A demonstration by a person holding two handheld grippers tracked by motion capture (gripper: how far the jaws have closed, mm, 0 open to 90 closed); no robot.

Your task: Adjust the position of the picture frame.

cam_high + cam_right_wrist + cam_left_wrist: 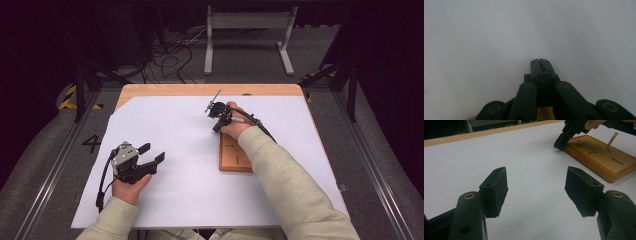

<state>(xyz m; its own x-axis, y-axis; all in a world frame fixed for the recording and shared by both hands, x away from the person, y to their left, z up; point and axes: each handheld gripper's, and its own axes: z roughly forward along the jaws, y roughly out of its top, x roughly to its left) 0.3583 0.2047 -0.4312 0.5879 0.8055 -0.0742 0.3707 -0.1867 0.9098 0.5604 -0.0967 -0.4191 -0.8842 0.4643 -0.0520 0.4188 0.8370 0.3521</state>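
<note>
A wooden board [235, 154] is seen lying on the white-covered desk [175, 200], its long axis running from the person's side toward the far edge, with the right claw [218, 125] set at its far end. That claw's jaws are pressed together with nothing between them, as the right gripper view shows, where the tips [540, 62] point down at bare white surface and a sliver of the board is glimpsed just beneath their base. From the right claw, the board therefore lies directly behind and below, toward the wrist, touching or nearly touching the jaw tips; which of the two cannot be told. In the left gripper view a thin peg [612, 139] is seen standing slightly tilted on the board [599, 157], beyond two keyhole-shaped slots [616, 161] that are cut along the board's length. The left claw [150, 155] is held well apart, out to the board's left, its jaws spread wide and empty and aimed across the desk toward the board's long side. The right hand is plainly the nearer one, so any work on the board or its peg is judged to fall to it; for that, its claw would have to be opened and drawn back along the board's axis toward the peg.
</note>
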